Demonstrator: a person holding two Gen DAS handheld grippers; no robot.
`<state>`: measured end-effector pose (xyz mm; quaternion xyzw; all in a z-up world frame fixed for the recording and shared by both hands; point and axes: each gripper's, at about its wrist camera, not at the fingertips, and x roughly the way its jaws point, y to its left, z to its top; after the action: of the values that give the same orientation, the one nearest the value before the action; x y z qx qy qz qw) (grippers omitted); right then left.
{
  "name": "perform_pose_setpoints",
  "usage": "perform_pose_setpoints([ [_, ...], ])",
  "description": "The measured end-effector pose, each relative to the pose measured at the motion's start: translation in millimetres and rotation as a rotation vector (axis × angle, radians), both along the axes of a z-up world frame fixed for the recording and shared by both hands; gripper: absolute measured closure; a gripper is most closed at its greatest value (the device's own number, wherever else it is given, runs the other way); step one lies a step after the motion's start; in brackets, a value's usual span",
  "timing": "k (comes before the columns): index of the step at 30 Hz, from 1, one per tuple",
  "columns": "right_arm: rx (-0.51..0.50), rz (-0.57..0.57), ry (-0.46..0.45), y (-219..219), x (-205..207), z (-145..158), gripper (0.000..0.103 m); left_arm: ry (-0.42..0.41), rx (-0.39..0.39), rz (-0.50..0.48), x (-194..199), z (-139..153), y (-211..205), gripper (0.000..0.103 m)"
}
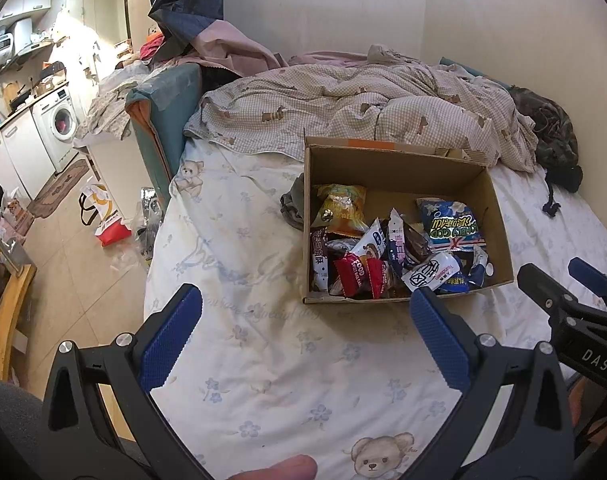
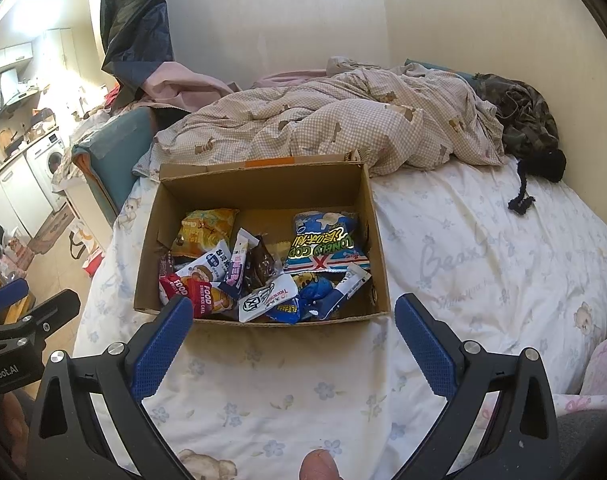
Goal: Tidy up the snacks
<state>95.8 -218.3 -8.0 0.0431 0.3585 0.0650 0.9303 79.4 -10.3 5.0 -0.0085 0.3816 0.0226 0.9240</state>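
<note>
An open cardboard box (image 1: 499, 236) (image 2: 371, 224) sits on the bed and holds several snack packets: a blue bag (image 1: 451, 224) (image 2: 325, 246), a yellow bag (image 1: 343, 204) (image 2: 203, 230), red packets (image 1: 355, 272) (image 2: 191, 290) and white ones (image 2: 263, 298). My left gripper (image 1: 305, 304) is open and empty, hovering over the sheet in front of the box's near left side. My right gripper (image 2: 293, 314) is open and empty just before the box's near wall. The right gripper also shows at the right edge of the left wrist view (image 1: 563, 280).
The bed has a white floral sheet (image 2: 483, 264) and a rumpled checked duvet (image 1: 343, 108) (image 2: 343, 124) behind the box. A dark garment (image 2: 523, 120) lies at the far right. Left of the bed are a teal chair (image 1: 163, 120), floor clutter (image 1: 107, 224) and a washing machine (image 1: 61, 120).
</note>
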Motion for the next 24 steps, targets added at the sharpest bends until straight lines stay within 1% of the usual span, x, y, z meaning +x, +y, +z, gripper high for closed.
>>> perform_pose_setpoints([
  [8,0.003,-0.002,-0.002,-0.6,0.3,0.9,0.0,0.015,-0.005,0.004,-1.8,-5.5,3.0,0.0],
  [24,0.006,-0.031,-0.018,-3.4,-3.0,4.6,0.0,0.011,-0.004,0.01,-0.4,-3.8,6.0,0.0],
])
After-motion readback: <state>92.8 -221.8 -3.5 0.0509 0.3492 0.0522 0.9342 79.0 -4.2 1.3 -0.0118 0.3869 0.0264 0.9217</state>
